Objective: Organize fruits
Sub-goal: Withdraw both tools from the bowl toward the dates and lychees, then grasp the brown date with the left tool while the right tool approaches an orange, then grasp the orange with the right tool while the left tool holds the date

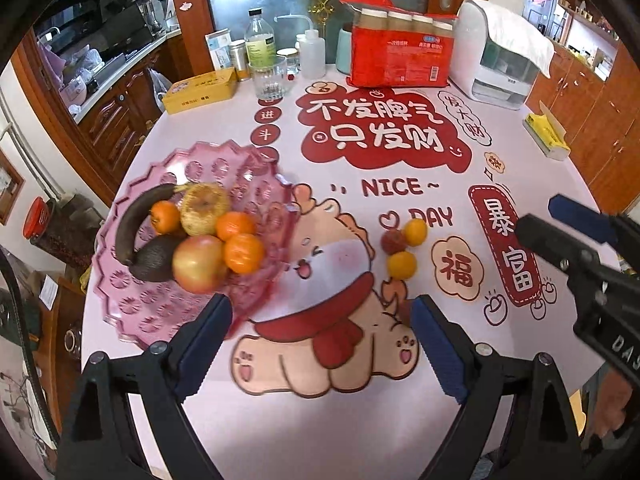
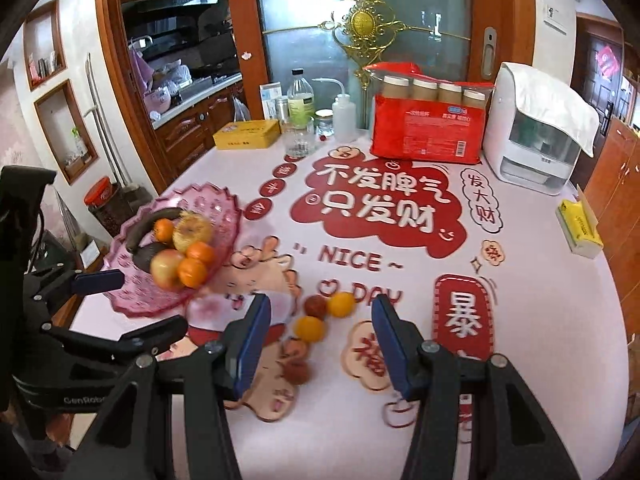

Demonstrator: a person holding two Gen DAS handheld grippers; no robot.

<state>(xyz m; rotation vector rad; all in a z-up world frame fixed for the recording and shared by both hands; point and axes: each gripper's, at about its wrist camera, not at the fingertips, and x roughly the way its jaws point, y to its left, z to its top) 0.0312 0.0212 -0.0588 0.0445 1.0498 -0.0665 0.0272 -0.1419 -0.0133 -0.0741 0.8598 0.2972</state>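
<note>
1. Both tongs are empty: the left gripper (image 1: 320, 344) stands spread wide above the printed table mat, nothing between its blue pads, and the right gripper (image 2: 320, 340) stands partly spread, also with nothing pinched.
2. Loose fruit lies on the table (image 1: 500, 360) well apart from the dish: two yellow-orange citrus (image 2: 341, 304) and (image 2: 309, 329), a small dark red fruit (image 2: 315, 306) touching them, and another small reddish fruit (image 2: 296, 372) nearer the right gripper, blurred.
3. In the right wrist view that cluster sits just ahead of the right gripper's pads, roughly in line with the gap between them.
4. The pink scalloped dish (image 1: 132, 304) sits near the table's left edge and already carries a dark banana (image 1: 132, 224), an avocado (image 1: 154, 260), a red-yellow apple (image 1: 200, 262), a netted pale fruit (image 1: 204, 208) and three oranges (image 1: 244, 252).
5. Step in hand, as I judge it: an approach to the leftover fruit, with most pieces already gathered.
6. The next move likely calls for lowering the right gripper over one citrus, closing gently so that the neighbours are not nudged, then carrying it to a free spot in the dish.
7. Round fruit may roll if clipped off-centre.
</note>
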